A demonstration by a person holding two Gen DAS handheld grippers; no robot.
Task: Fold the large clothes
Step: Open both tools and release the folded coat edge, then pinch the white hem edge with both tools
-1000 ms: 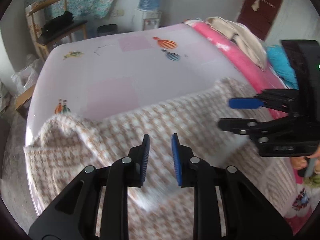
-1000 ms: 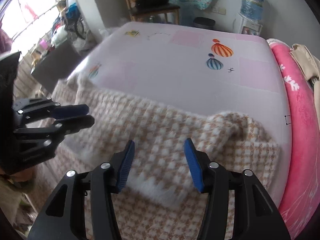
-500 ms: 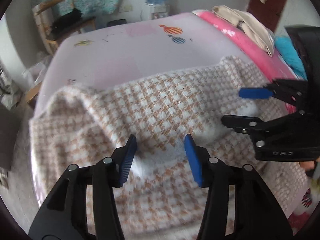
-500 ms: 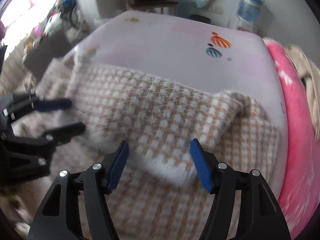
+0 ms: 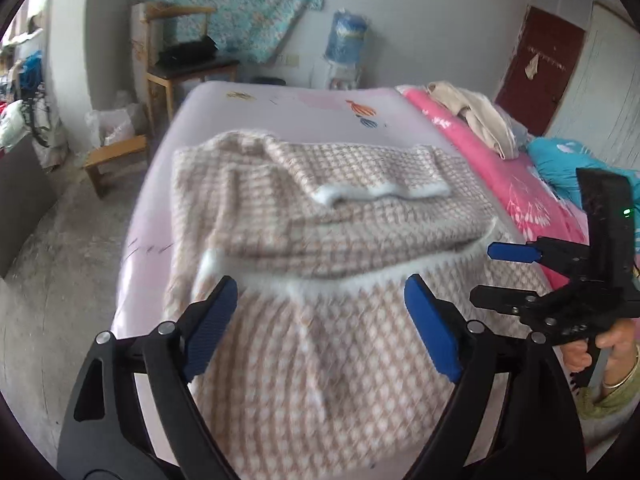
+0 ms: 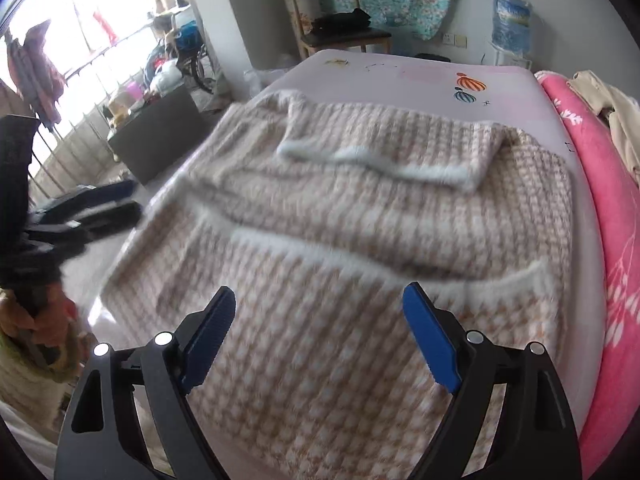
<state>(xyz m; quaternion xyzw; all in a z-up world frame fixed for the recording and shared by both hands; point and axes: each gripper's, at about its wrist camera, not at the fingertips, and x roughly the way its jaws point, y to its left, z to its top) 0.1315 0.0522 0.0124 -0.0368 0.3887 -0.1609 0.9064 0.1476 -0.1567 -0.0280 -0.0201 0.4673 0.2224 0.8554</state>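
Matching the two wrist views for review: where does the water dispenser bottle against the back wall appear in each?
Left wrist view: the water bottle stands top centre, just right of the middle, behind the bed's far edge.
Right wrist view: the water bottle sits in the upper right, near the picture's rim.
Shared landmark: the striped balloon print on the bedsheet lies just below it in both.

no legible text, labels or numbers anywhere
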